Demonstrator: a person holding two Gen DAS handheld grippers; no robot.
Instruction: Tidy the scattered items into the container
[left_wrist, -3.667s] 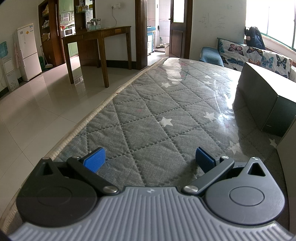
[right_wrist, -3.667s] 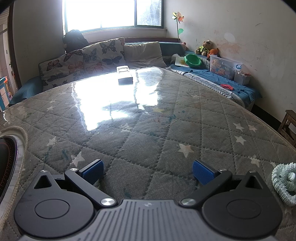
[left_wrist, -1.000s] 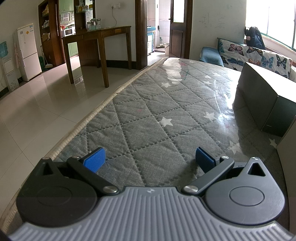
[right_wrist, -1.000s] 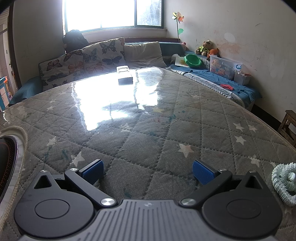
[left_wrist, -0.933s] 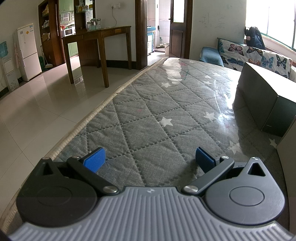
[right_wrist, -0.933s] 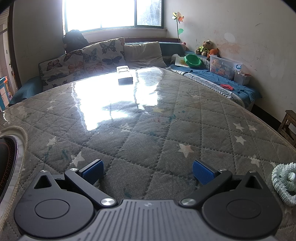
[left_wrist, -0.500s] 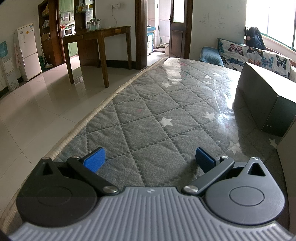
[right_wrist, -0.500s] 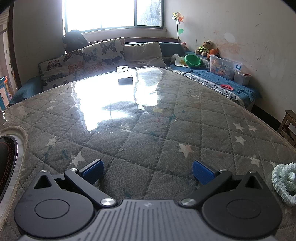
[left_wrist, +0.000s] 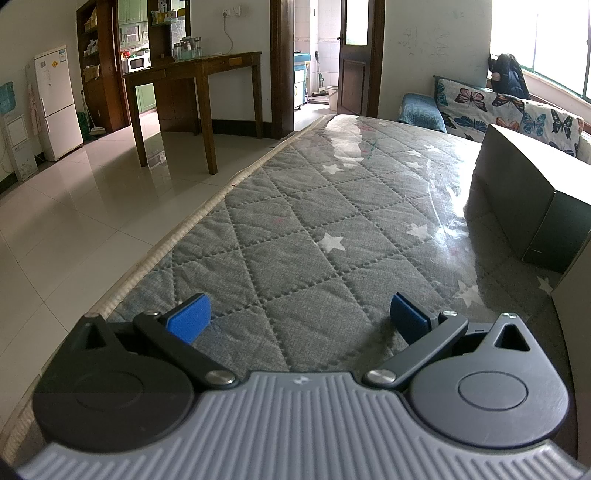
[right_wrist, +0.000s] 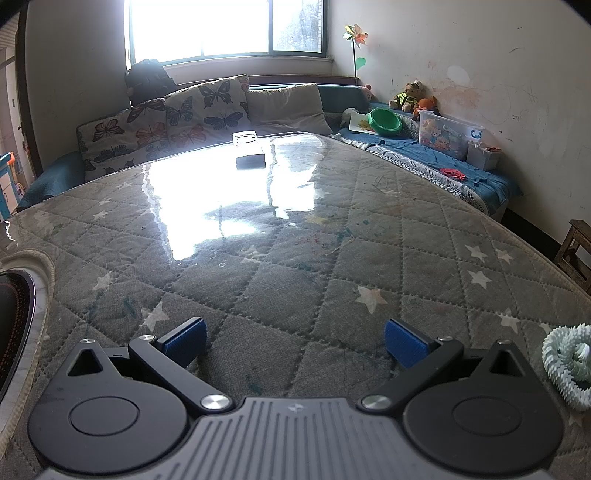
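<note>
pale-green coil (right_wrist: 567, 365), right of right gripper (right_wrist: 293, 341) fingers (right_wrist: 404, 341)

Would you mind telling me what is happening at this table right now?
A person holds two grippers low over the quilted table cover, both open and empty. The left gripper has a dark box ahead on its right; the right gripper has a pale green spiky coil lying at its right. Nothing is grasped.
</note>
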